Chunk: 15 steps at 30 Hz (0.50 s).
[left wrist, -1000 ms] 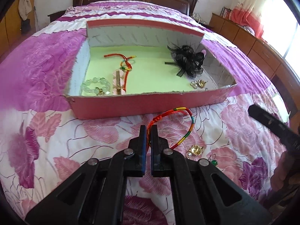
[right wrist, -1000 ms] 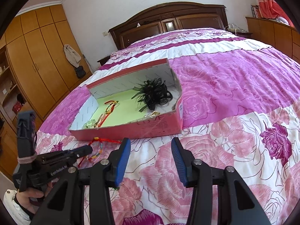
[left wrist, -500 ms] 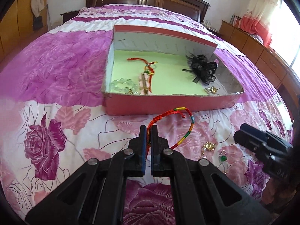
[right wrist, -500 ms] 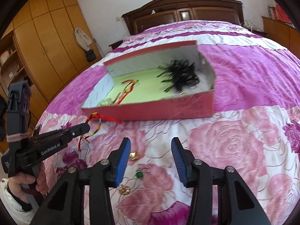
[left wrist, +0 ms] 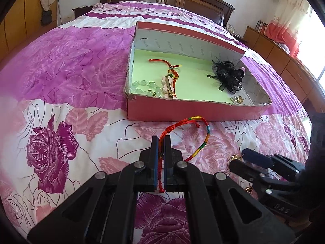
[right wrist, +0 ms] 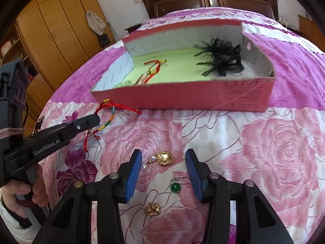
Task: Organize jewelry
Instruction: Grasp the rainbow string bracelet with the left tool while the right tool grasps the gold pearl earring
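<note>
While the cord bracelet is pinched in the left gripper just in front of the box, the right gripper is held open w/ a gold earring between its fingers, untouched.

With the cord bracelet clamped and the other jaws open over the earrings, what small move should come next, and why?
Probably lower the right gripper onto the gold earring and close. Its jaws stand open around that earring, which lies loose on the bedspread outside the pink box. The left gripper already holds the cord bracelet.
</note>
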### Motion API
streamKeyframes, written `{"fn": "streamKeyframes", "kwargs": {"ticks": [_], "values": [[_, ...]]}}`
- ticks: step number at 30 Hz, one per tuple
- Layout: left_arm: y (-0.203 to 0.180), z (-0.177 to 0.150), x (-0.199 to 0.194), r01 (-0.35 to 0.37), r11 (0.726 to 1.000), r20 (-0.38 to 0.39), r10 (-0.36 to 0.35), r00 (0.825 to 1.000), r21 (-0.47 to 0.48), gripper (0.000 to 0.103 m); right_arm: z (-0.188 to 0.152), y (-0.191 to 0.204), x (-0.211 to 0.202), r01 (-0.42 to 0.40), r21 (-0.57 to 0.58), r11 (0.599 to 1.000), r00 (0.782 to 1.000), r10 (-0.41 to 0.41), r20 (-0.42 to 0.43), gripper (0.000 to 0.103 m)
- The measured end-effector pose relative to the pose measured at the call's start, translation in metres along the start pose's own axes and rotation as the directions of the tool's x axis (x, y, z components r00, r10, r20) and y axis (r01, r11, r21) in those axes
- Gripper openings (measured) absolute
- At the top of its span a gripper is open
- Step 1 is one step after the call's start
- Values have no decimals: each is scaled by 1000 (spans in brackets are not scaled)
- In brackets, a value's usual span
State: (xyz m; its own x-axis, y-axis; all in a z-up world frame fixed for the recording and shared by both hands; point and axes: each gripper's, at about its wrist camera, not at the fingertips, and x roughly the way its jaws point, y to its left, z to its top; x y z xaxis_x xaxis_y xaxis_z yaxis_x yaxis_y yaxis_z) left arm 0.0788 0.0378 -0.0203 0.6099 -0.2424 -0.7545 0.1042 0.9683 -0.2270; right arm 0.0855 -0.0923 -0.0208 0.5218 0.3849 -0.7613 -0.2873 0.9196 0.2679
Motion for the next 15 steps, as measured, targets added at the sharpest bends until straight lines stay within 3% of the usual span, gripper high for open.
{"fn": "streamKeyframes", "kwargs": {"ticks": [4, 9, 15], "values": [[2, -1, 0, 1, 1000, -1, -1, 1000, -6, 0, 0, 2, 10, -2, -9, 1000, 1000, 1, -23, 45], [3, -2, -1, 0, 1000, -2, 0, 1000, -8, 0, -2, 0, 13, -3, -1, 1000, 1000, 3, -28, 30], [2, -2, -3, 0, 1000, 1, 0, 1000, -6, 0, -3, -4, 10, -41, 16, 999, 999, 41, -16, 20]]}}
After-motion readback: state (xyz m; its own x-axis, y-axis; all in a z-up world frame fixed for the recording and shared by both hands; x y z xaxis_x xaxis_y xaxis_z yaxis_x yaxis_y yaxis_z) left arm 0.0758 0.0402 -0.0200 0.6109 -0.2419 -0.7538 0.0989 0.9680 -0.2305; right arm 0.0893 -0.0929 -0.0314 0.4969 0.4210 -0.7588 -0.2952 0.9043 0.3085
